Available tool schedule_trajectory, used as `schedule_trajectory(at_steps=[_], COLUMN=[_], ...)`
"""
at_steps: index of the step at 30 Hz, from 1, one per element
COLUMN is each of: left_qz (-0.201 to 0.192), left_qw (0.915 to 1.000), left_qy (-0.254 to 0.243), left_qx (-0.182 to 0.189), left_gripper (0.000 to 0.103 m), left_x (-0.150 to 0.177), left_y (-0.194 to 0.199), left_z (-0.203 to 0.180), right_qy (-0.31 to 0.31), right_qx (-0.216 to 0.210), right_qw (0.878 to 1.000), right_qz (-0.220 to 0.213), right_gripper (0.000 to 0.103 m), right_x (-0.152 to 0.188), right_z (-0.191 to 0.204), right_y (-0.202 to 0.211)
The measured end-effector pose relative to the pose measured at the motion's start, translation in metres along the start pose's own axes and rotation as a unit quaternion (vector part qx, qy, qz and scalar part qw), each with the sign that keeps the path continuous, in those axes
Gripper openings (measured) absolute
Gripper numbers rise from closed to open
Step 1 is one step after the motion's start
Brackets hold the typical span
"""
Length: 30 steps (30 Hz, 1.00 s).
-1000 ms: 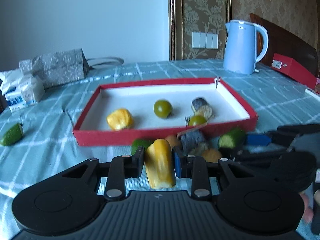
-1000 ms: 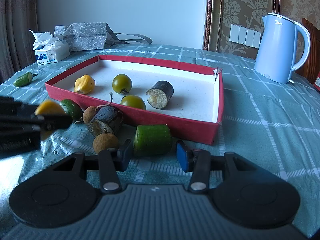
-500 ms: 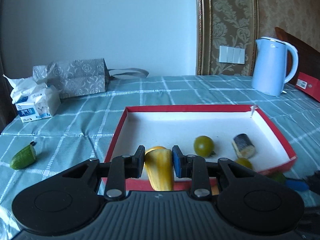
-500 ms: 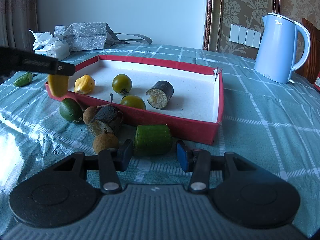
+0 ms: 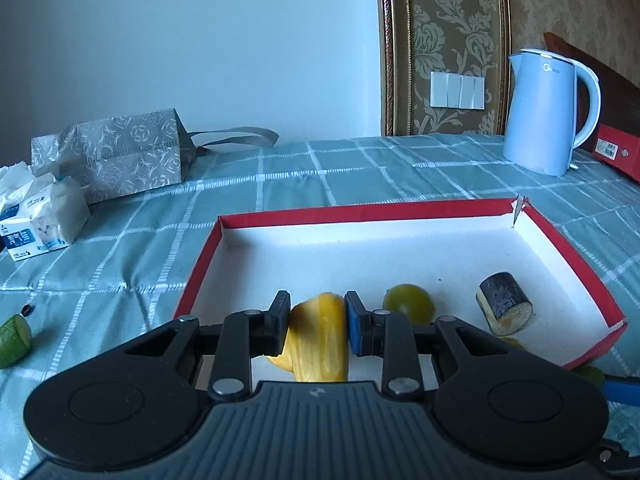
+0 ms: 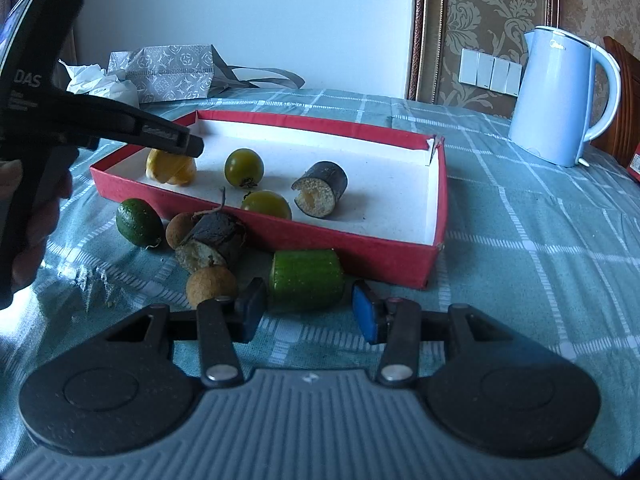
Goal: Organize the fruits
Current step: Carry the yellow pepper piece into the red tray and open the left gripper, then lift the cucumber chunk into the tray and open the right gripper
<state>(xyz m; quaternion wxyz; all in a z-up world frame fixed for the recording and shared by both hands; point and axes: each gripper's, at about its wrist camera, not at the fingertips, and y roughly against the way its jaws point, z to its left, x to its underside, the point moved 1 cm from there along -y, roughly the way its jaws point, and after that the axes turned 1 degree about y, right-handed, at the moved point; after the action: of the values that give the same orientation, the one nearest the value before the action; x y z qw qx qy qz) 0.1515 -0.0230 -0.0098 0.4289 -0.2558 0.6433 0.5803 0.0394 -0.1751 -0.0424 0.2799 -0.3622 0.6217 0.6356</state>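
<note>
My left gripper [image 5: 316, 312] is shut on a yellow fruit piece [image 5: 320, 340] and holds it over the near left part of the red tray [image 5: 360, 210]. From the right wrist view, the left gripper [image 6: 192, 146] reaches in over the tray's [image 6: 360, 242] left end, just above yellow fruit [image 6: 172, 168]. Inside the tray lie two green round fruits [image 6: 244, 168] [image 6: 266, 204] and a dark cut cylinder [image 6: 322, 188]. My right gripper [image 6: 306, 308] stands open on the table, its pads on either side of a green cucumber piece [image 6: 306, 280] without pressing it.
Outside the tray's front wall lie a green oval fruit [image 6: 138, 222], two brown longans [image 6: 178, 230] [image 6: 212, 286] and a dark stemmed chunk [image 6: 214, 238]. Far left lies another cucumber piece [image 5: 14, 336]. A tissue pack [image 5: 36, 220], gift bag [image 5: 116, 156] and blue kettle [image 5: 548, 112] stand behind.
The left gripper has carried the yellow piece from the table in front of the tray to above the tray's left end. The right gripper and the cucumber piece have not moved.
</note>
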Motion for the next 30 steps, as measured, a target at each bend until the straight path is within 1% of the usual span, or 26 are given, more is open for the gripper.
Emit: schedule_trajectory(at_steps=[4, 6, 8, 9, 10, 13, 17, 25, 28, 30], left_qz=[0.000, -0.002, -0.005, -0.007, -0.012, -0.026, -0.038, -0.062, -0.061, -0.050], left_qw=[0.9996, 0.9996, 0.9996, 0.9996, 0.9995, 0.9991, 0.9978, 0.9937, 0.9920, 0.9911], left_qy=[0.021, 0.026, 0.027, 0.028, 0.029, 0.033, 0.052, 0.085, 0.102, 0.116], left_qx=[0.017, 0.010, 0.008, 0.004, -0.001, -0.008, -0.014, -0.039, -0.043, -0.042], left_gripper=[0.032, 0.034, 0.048, 0.062, 0.073, 0.074, 0.074, 0.075, 0.076, 0.077], left_x=[0.001, 0.002, 0.002, 0.003, 0.003, 0.004, 0.007, 0.028, 0.039, 0.046], left_y=[-0.004, -0.007, -0.007, -0.006, -0.005, 0.001, 0.013, 0.048, 0.060, 0.064], left_z=[0.005, 0.008, 0.009, 0.009, 0.010, 0.013, 0.020, 0.035, 0.043, 0.048], right_qy=[0.000, 0.000, 0.000, 0.000, 0.000, 0.000, 0.000, 0.001, 0.000, 0.000], right_qx=[0.000, 0.000, 0.000, 0.000, 0.000, 0.000, 0.000, 0.000, 0.000, 0.000], right_qw=[1.000, 1.000, 1.000, 1.000, 1.000, 1.000, 1.000, 1.000, 1.000, 1.000], right_qz=[0.000, 0.000, 0.000, 0.000, 0.000, 0.000, 0.000, 0.000, 0.000, 0.000], right_gripper=[0.044, 0.044, 0.044, 0.044, 0.044, 0.044, 0.044, 0.043, 0.043, 0.043], right_x=[0.000, 0.000, 0.000, 0.000, 0.000, 0.000, 0.000, 0.000, 0.000, 0.000], right_z=[0.000, 0.000, 0.000, 0.000, 0.000, 0.000, -0.001, 0.000, 0.000, 0.000], right_y=[0.000, 0.000, 0.000, 0.000, 0.000, 0.000, 0.000, 0.000, 0.000, 0.000])
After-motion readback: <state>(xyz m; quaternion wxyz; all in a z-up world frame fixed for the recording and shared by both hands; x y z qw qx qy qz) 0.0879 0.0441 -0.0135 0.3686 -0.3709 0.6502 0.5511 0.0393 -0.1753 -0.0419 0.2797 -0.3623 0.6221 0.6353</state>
